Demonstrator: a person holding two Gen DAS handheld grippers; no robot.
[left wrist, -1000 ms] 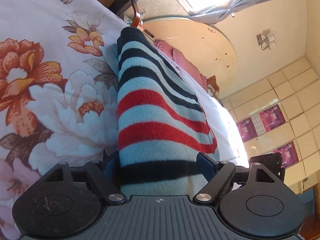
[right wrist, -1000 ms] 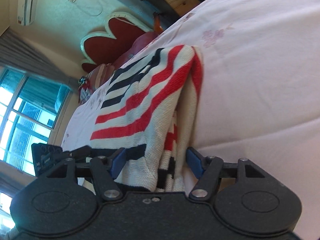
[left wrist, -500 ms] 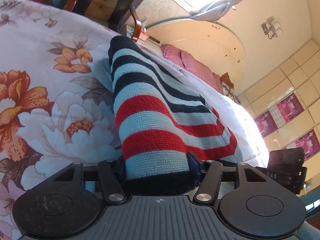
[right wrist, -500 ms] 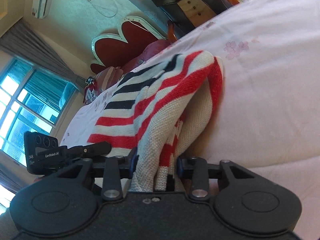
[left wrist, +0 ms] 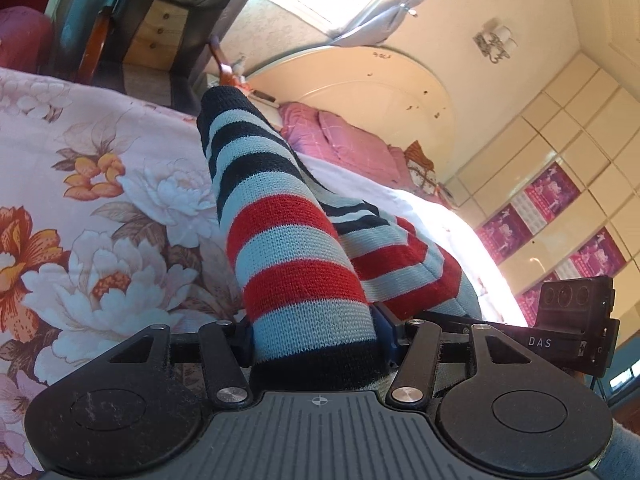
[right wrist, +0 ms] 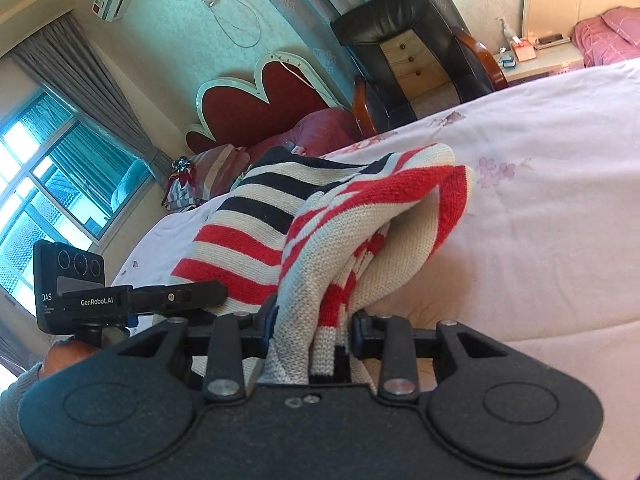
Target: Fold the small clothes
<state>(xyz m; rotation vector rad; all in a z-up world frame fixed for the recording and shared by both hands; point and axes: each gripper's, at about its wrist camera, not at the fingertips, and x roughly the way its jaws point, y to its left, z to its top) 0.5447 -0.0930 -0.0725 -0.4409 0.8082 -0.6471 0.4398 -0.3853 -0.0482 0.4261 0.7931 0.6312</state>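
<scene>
Sweater (left wrist: 296, 280) hem hidden btwn tool (left wrist: 314, 334) pads

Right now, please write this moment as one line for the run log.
stage: lifting sweater | left claw: shut on sweater | right claw: shut on sweater | sweater: partly raised off bed

Red, navy and pale striped sweater (left wrist: 296, 264), floral pink bedsheet (left wrist: 100, 208), black tools (left wrist: 316, 336)
</scene>
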